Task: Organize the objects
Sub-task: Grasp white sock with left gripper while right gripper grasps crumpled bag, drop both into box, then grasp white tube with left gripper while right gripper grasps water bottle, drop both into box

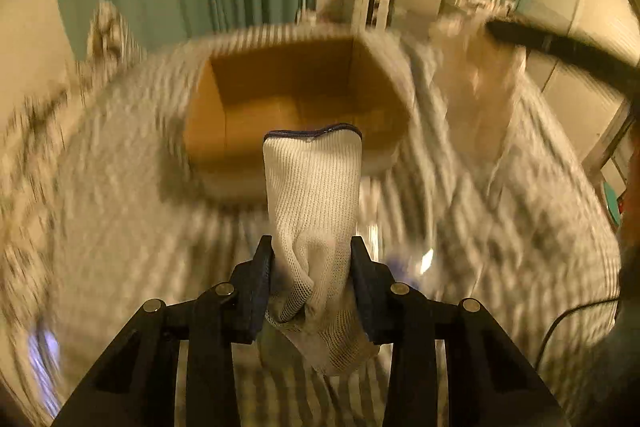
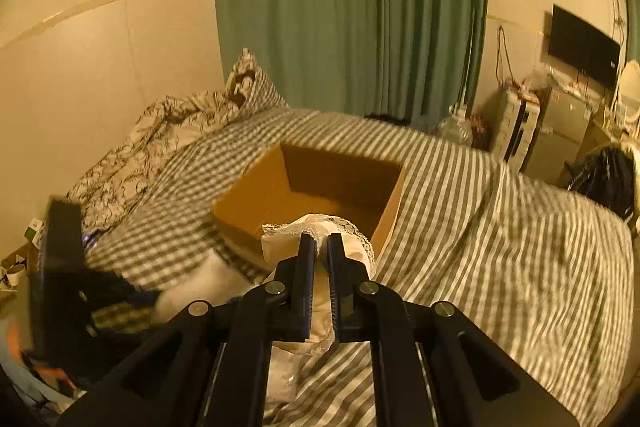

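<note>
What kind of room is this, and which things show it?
Most likely a bedroom. There is a bed with a striped sheet, a pillow and a rumpled quilt near the wall, long green curtains, and a television on the wall.

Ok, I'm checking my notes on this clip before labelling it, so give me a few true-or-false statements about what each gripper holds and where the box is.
1. The left gripper is shut on a white knit glove. True.
2. The cardboard box sits on a wooden floor. False: it sits on the striped bed cover.
3. The right gripper is open and holds nothing. False: it is shut on a cream lace-trimmed cloth.
4. The box is open at the top. True.
5. The curtain behind the bed is red. False: it is green.
</note>
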A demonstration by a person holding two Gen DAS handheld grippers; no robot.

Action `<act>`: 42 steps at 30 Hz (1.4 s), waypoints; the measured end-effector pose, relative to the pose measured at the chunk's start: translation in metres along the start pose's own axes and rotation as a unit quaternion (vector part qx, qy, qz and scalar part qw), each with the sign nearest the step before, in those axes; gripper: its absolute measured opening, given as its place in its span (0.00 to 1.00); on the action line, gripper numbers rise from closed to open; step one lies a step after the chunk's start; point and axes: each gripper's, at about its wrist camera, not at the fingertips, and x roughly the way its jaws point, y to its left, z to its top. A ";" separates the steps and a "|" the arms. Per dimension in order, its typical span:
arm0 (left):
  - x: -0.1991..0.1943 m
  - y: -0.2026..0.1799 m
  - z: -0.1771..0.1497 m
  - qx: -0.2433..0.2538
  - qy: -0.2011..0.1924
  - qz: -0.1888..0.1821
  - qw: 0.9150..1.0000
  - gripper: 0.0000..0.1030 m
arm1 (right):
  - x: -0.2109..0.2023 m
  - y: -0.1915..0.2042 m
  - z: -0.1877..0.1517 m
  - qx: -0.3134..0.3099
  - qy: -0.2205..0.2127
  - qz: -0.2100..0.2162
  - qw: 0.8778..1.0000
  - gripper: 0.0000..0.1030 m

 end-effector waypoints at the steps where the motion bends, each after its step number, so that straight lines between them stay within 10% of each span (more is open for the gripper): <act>1: -0.003 0.000 0.013 0.003 -0.011 0.000 1.000 0.36 | 0.000 -0.001 0.006 -0.002 -0.004 0.000 1.000 0.06; 10: 0.033 0.026 0.117 0.006 -0.075 0.039 0.996 0.36 | 0.050 -0.009 0.073 -0.017 -0.022 -0.011 1.000 0.06; 17: 0.091 0.047 0.125 -0.007 -0.057 0.037 0.998 0.47 | 0.122 -0.029 0.074 0.017 0.001 0.005 1.000 0.07; 21: 0.092 0.047 0.118 -0.009 -0.066 0.045 0.997 0.76 | 0.141 -0.041 0.063 0.040 0.023 -0.003 0.999 0.43; 29: 0.050 0.052 0.099 -0.029 -0.073 0.057 0.995 0.87 | 0.076 -0.040 0.061 0.038 -0.016 -0.028 0.999 0.75; 42: 0.010 0.044 -0.020 -0.032 -0.025 0.112 0.993 0.93 | 0.019 0.018 -0.031 -0.003 0.047 -0.036 0.998 0.93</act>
